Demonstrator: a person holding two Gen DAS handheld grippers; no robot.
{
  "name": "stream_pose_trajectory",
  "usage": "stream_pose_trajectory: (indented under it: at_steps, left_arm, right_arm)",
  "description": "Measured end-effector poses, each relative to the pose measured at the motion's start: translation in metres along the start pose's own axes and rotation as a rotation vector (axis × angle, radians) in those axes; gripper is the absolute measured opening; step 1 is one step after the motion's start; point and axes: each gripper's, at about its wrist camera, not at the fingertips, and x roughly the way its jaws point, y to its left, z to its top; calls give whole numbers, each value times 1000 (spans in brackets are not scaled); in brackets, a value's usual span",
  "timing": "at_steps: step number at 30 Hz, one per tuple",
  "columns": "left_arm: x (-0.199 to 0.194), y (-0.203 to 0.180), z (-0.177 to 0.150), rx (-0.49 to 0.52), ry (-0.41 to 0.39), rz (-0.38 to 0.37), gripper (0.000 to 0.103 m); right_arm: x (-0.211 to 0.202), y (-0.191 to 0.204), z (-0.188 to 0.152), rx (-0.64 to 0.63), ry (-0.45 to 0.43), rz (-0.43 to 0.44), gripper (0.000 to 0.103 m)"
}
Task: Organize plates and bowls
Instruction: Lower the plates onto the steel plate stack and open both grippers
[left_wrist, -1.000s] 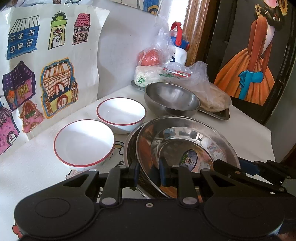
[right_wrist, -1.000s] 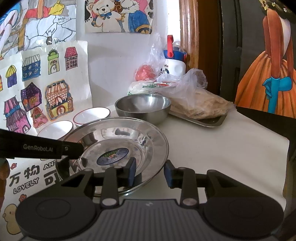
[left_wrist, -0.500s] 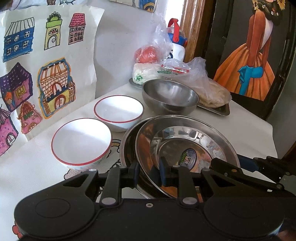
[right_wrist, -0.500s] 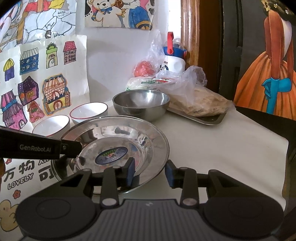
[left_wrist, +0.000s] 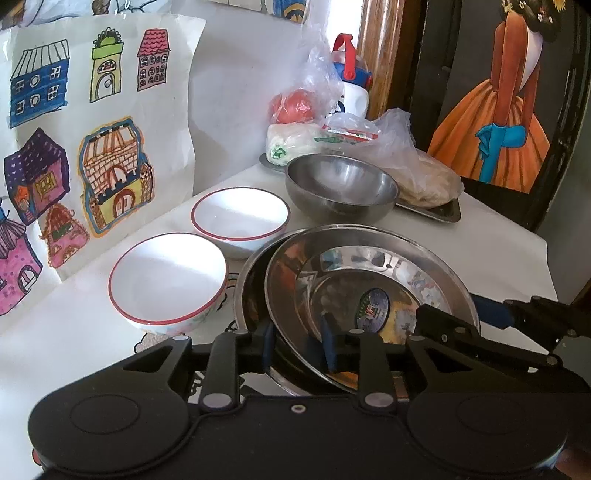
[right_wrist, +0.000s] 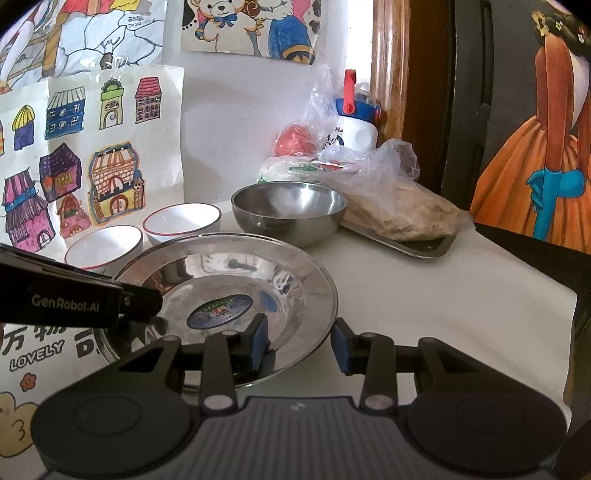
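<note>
Two steel plates lie stacked near the table's front. The top plate (left_wrist: 369, 280) (right_wrist: 229, 273) sits tilted and shifted right on the lower plate (left_wrist: 251, 291). My left gripper (left_wrist: 297, 345) straddles the plates' near rim; its jaws are opening and the pads stand off the thin rim. My right gripper (right_wrist: 299, 345) is open around the top plate's right rim, with a gap beside its right pad. Two white red-rimmed bowls (left_wrist: 168, 280) (left_wrist: 240, 214) stand to the left. A steel bowl (left_wrist: 340, 184) (right_wrist: 288, 206) stands behind the plates.
A steel tray (left_wrist: 428, 212) with bagged food lies at the back right, with a child's bottle (left_wrist: 351, 92) and more bags behind it. Drawings (left_wrist: 92, 147) lean on the wall at the left. The table's edge (left_wrist: 535, 258) drops off on the right.
The left jaws have spread wider around the plates' rim, and the right jaws have spread a little. Both hands and the plates have stayed in place.
</note>
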Motion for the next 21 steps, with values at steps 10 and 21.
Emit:
stream_pose_trajectory:
  at_steps: [10, 21]
  left_arm:
    - [-17, -1, 0, 3, -23, -16, 57]
    - [-40, 5, 4, 4, -112, 23, 82]
  right_arm:
    - [-12, 11, 1, -89, -73, -42, 67]
    - [-31, 10, -2, -79, -105, -49, 84]
